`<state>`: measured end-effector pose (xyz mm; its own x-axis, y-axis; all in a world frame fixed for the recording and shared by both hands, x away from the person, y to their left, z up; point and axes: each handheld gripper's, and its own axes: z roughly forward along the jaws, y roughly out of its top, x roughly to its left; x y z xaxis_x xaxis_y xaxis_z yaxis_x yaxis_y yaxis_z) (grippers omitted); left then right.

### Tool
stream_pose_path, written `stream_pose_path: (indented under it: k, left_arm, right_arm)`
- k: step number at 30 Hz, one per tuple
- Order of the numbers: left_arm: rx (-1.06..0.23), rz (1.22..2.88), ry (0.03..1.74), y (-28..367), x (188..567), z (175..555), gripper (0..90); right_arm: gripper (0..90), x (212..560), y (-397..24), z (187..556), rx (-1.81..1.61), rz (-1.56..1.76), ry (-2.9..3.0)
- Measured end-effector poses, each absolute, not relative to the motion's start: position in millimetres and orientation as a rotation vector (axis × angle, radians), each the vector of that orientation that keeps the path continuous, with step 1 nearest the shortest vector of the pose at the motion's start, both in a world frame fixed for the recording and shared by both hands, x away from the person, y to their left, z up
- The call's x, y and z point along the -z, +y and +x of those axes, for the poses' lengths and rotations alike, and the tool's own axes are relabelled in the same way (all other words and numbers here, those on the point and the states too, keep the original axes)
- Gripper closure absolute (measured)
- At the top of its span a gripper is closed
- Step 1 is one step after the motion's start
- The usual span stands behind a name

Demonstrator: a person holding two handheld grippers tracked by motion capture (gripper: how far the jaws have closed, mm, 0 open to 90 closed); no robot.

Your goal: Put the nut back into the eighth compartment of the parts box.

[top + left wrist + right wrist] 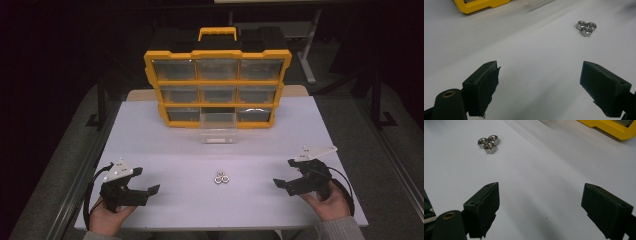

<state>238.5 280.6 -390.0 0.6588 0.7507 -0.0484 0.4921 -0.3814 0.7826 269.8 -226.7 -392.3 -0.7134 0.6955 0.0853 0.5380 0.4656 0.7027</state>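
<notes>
Both sets of black fingers (pixel 484 85) gape wide and hold nothing, the left gripper (pixel 142 184) and right gripper (pixel 286 174) flanking three small steel hex nuts (pixel 222 177). The nuts touch one another on the white table (pixel 165 145), in front of the yellow drawer organiser (pixel 217 87) and its pulled-out clear drawer (pixel 218 127).

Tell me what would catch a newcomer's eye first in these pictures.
The yellow and black drawer organizer stands upright at the far side of the white table, its nine clear drawers in three rows, and the bottom middle drawer is pulled out toward the person. Three small metal hex nuts lie clustered and touching near the table's front middle. The left gripper and right gripper flank them, both open and holding nothing.
</notes>
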Motion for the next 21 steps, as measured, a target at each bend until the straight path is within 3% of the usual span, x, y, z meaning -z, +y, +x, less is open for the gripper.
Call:
stream_pose_path:
  k: [21]
  left_arm:
    - [-0.414,2.086,0.95,281.5,389.5,238.9,14.7]
  right_arm:
    - [14.4,391.9,-226.1,270.5,-1.085,1.082,2.519]
